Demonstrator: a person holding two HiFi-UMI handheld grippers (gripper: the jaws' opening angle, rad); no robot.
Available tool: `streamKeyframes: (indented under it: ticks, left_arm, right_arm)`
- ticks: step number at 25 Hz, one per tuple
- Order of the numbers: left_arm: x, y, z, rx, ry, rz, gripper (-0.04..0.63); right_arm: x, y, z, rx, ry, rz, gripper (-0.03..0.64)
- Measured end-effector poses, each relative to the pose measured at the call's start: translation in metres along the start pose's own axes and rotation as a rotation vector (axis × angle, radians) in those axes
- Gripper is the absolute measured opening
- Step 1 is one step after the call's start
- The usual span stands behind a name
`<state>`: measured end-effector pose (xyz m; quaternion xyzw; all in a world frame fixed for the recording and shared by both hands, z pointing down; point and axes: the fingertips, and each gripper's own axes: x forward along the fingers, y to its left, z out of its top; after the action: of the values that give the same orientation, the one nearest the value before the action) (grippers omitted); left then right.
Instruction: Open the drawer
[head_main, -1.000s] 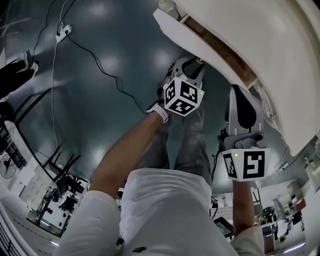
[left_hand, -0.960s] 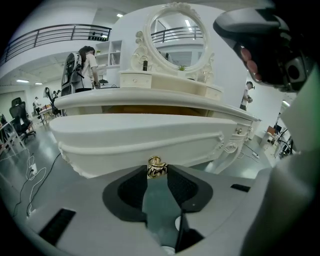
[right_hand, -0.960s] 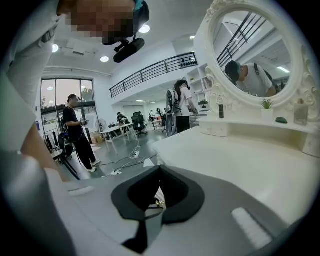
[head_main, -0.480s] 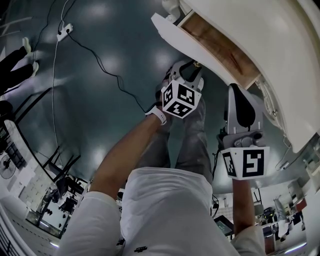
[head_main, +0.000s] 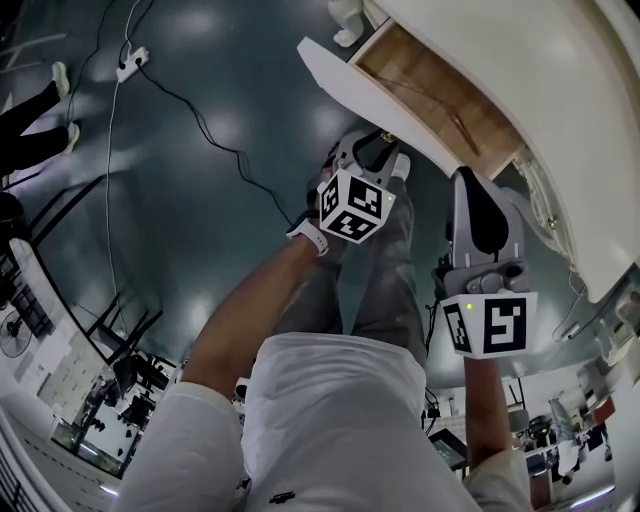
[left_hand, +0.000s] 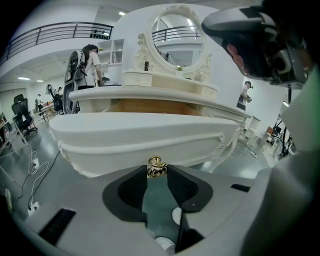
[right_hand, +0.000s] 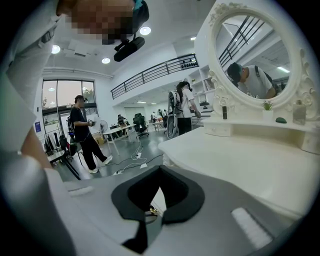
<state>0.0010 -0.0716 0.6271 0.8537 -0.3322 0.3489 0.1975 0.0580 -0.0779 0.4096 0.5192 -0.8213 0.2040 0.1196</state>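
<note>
The white dressing table's drawer (head_main: 340, 85) stands pulled out, its wooden inside (head_main: 430, 95) showing in the head view. My left gripper (head_main: 378, 142) is shut on the small gold knob (left_hand: 156, 167) at the middle of the drawer front (left_hand: 140, 140); the knob sits pinched between the black pads (left_hand: 131, 190). My right gripper (head_main: 482, 195) hangs beside the table's edge to the right of the drawer, shut and holding nothing. In the right gripper view, that gripper (right_hand: 160, 170) points across the white tabletop (right_hand: 240, 155).
An oval mirror (right_hand: 255, 60) and a small drawer box (left_hand: 137, 77) stand on the tabletop. A cable with a power strip (head_main: 130, 60) lies on the dark floor to the left. People (right_hand: 82, 132) and desks stand farther back in the room.
The drawer has slid further out of the table, showing more of its wooden inside. My left gripper has drawn back with the knob. The right gripper has hardly shifted.
</note>
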Motion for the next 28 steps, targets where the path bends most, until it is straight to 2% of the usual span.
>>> streamKeyframes:
  ticks: [28]
  left_arm:
    - [-0.033,-0.006,-0.043,-0.063,0.025,-0.053,0.130]
  right_arm:
    - [0.005,0.025,0.000,0.003,-0.001,-0.010,0.012]
